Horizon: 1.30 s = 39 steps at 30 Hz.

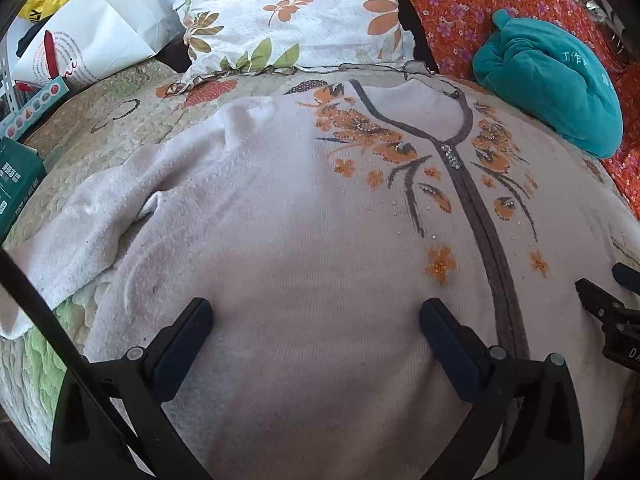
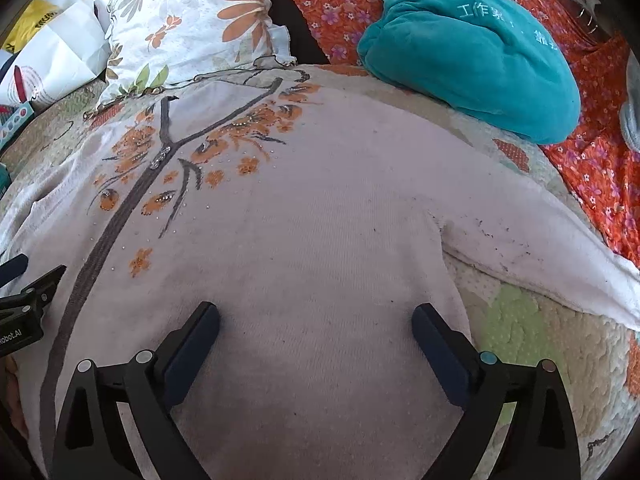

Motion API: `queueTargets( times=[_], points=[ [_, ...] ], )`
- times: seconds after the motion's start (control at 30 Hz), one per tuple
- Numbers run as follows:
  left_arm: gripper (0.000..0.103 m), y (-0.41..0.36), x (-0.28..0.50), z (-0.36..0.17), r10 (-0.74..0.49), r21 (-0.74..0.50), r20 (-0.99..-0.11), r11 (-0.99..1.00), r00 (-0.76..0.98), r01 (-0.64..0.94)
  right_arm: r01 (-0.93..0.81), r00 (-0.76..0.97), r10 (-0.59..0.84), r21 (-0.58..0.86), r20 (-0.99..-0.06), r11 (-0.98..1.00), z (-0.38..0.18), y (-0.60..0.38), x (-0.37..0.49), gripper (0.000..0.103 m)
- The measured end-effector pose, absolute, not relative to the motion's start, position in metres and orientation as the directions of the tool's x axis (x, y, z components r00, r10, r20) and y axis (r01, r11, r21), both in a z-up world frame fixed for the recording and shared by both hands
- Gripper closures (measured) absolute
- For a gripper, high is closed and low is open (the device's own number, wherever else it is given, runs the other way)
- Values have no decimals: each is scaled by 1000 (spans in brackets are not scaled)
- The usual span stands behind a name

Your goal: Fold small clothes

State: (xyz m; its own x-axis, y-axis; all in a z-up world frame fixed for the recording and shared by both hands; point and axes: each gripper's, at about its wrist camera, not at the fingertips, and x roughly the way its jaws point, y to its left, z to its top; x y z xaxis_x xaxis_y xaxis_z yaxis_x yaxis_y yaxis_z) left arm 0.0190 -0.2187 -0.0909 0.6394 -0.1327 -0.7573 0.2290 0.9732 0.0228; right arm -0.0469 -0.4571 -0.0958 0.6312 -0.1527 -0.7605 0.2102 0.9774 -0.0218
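Note:
A pale pink sweater (image 1: 280,220) (image 2: 320,220) with orange flowers and a grey zip band (image 1: 476,208) lies face up, spread flat on a quilted bedspread (image 1: 100,120). One sleeve (image 1: 80,232) stretches out to the left, the other sleeve (image 2: 540,248) to the right. My left gripper (image 1: 316,308) stands open just above the lower left body of the sweater, nothing between its fingers. My right gripper (image 2: 316,312) is open over the lower right body, near the armpit seam, also with nothing in it. Each gripper shows at the edge of the other's view.
A floral pillow (image 1: 296,12) lies past the collar. A teal bundle (image 2: 472,52) rests on orange flowered fabric (image 2: 592,168) at the back right. A white paper bag (image 1: 92,40) and a green box (image 1: 16,176) sit at the left.

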Motion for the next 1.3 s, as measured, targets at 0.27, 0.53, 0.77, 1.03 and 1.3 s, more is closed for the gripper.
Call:
queueTargets(
  times=[0.27, 0.53, 0.77, 1.03, 1.3],
  points=[
    [0, -219, 19, -91, -134, 23, -757, 973, 640, 230, 202, 637, -141, -12, -758, 979, -97, -460, -47, 3],
    [0, -219, 18, -91, -134, 23, -756, 973, 640, 230, 193, 642, -131, -7, -755, 981, -98, -461, -47, 1],
    [0, -218, 18, -91, -136, 21, -755, 973, 641, 231, 194, 642, -133, -8, -755, 981, -98, -460, -47, 1],
    [0, -218, 18, -91, -141, 15, -756, 973, 640, 232, 192, 644, -132, -8, -754, 981, -98, -461, -48, 1],
    [7, -211, 17, -77, -171, -28, -784, 970, 596, 243, 188, 656, -128, -4, -744, 982, -98, -461, -49, 0]
  ],
)
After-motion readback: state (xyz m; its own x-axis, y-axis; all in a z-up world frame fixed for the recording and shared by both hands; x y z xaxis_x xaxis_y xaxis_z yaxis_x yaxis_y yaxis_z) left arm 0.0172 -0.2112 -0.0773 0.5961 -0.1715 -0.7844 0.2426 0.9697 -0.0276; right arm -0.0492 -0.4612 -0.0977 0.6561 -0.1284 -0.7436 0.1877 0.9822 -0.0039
